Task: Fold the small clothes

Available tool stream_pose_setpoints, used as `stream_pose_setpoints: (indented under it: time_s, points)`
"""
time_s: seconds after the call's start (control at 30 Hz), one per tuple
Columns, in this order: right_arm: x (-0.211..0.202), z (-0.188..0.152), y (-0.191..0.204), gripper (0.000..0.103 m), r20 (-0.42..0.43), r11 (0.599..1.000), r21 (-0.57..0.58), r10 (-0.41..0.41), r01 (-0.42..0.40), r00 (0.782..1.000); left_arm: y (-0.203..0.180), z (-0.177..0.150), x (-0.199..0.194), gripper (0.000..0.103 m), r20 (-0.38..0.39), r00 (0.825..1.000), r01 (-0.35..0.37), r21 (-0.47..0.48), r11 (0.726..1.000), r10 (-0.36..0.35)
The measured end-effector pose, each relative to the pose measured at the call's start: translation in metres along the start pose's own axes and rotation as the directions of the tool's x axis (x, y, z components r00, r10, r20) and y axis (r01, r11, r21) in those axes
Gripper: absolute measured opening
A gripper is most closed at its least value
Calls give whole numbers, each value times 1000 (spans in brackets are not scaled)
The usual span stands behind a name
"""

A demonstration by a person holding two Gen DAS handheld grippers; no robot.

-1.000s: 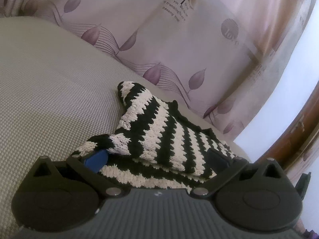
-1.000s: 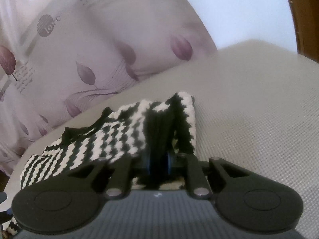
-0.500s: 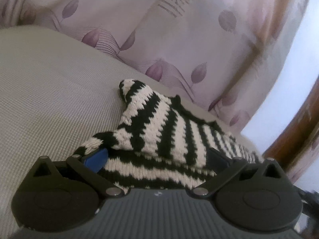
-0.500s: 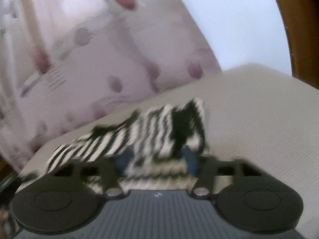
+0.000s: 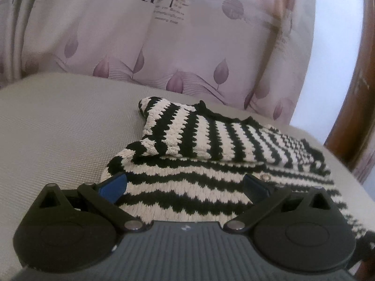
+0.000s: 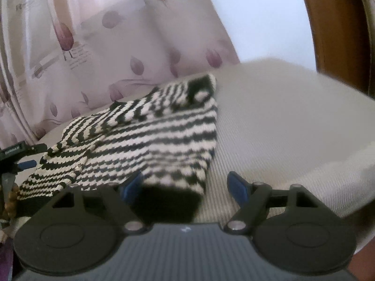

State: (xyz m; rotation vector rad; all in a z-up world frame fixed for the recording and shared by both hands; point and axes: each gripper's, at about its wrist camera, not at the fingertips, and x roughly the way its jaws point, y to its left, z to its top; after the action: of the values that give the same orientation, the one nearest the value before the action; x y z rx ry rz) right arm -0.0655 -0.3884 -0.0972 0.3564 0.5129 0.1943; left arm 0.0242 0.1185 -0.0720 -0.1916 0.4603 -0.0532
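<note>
Since a second ago the right gripper point(image 6: 185, 187) has let go of the knit and spread; the left gripper point(image 5: 185, 185) stays wide open, holding nothing. Beige woven cushion point(image 5: 58, 121) carries the black-and-cream striped knitted garment point(image 5: 199, 145), upper part folded down over the lower. Judgement: one fold laid; further folding and squaring probably remain.

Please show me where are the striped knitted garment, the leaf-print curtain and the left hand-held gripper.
striped knitted garment point(image 5: 211, 140): left wrist view, folded-over upper layer.
leaf-print curtain point(image 5: 187, 53): left wrist view, plain area above the leaves.
left hand-held gripper point(image 5: 185, 185): left wrist view, midway between its open blue fingertips.
</note>
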Motion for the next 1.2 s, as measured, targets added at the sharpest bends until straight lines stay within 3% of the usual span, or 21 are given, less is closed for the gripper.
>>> stream_pose_setpoints:
  time_s: [0.53,0.77,0.83,0.9,1.0,1.1,1.2]
  points:
    - [10,-9,15,82,-20,998,-20,59,-59,998,-11,-1,-10,103,-4,996,-83,177,981,85]
    - [9,-9,10,82,-29,993,-18,112,-113,993,51,17,-29,103,-23,999,-28,151,988,31]
    - [9,-8,6,82,-30,992,-13,126,-126,992,73,20,-29,93,-59,998,10,107,994,-4]
    - [9,-6,2,82,-35,990,-13,143,-143,989,95,20,-23,87,-134,987,97,23,995,-93]
    - [9,-5,-2,82,-40,986,7,169,-169,985,110,14,-13,86,-219,960,162,-62,985,-172]
    - [8,-4,-6,82,-47,982,21,188,-187,981,109,5,-15,85,-232,939,240,-87,967,-254]
    - [9,-3,-9,83,-53,975,43,221,-219,974,104,-2,-15,81,-252,899,335,-127,934,-357]
